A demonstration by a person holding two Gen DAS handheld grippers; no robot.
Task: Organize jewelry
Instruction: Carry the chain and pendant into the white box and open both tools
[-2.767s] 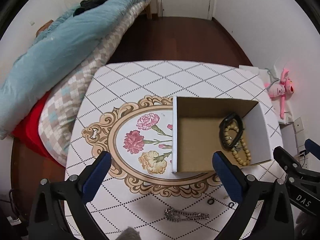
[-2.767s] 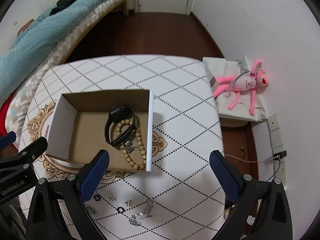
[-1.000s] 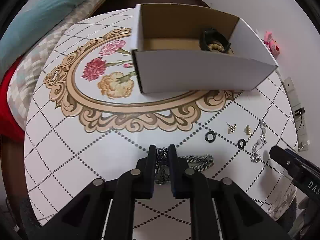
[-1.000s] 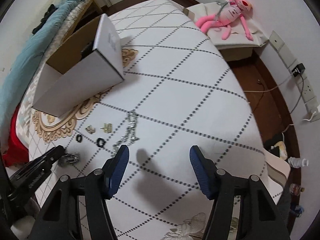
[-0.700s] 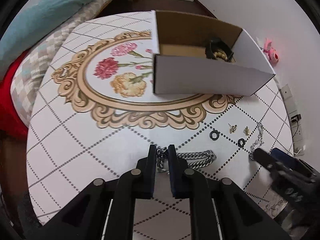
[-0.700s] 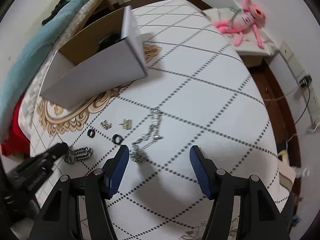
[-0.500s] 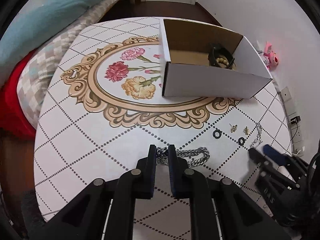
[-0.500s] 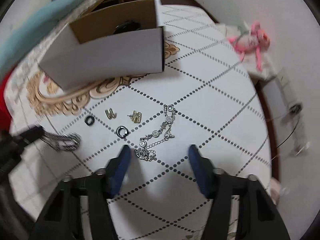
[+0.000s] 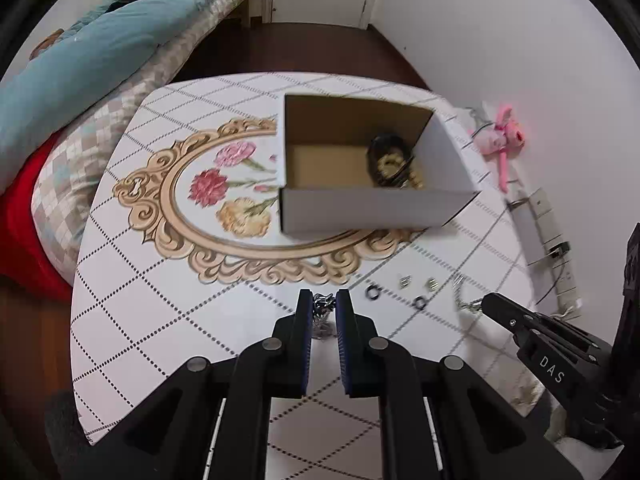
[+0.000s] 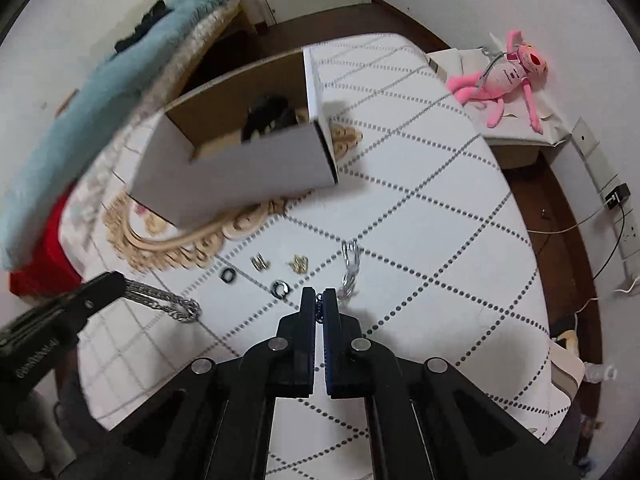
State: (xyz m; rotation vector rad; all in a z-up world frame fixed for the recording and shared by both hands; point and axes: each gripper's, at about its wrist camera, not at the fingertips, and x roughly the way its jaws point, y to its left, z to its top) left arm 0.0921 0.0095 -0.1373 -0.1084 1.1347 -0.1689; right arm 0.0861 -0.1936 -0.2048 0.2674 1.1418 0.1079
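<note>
My left gripper (image 9: 322,300) is shut on a thick silver chain (image 9: 322,312), which hangs from it above the table; the chain also shows in the right wrist view (image 10: 168,300). My right gripper (image 10: 319,298) is shut on one end of a thin silver bracelet (image 10: 349,270) that trails onto the table. An open cardboard box (image 9: 372,210) holds a black band and a beaded bracelet (image 9: 394,164). Two black rings (image 10: 228,275) and two gold earrings (image 10: 298,263) lie on the table in front of the box.
The table has a white dotted-diamond cloth (image 10: 420,200) with a gold floral oval (image 9: 224,216). A bed with a blue quilt (image 9: 80,48) lies left. A pink plush toy (image 10: 504,76) sits on a stand right, past the table edge.
The left gripper has lifted with the thick chain, which now hangs from it. The right gripper has closed on the end of the thin bracelet.
</note>
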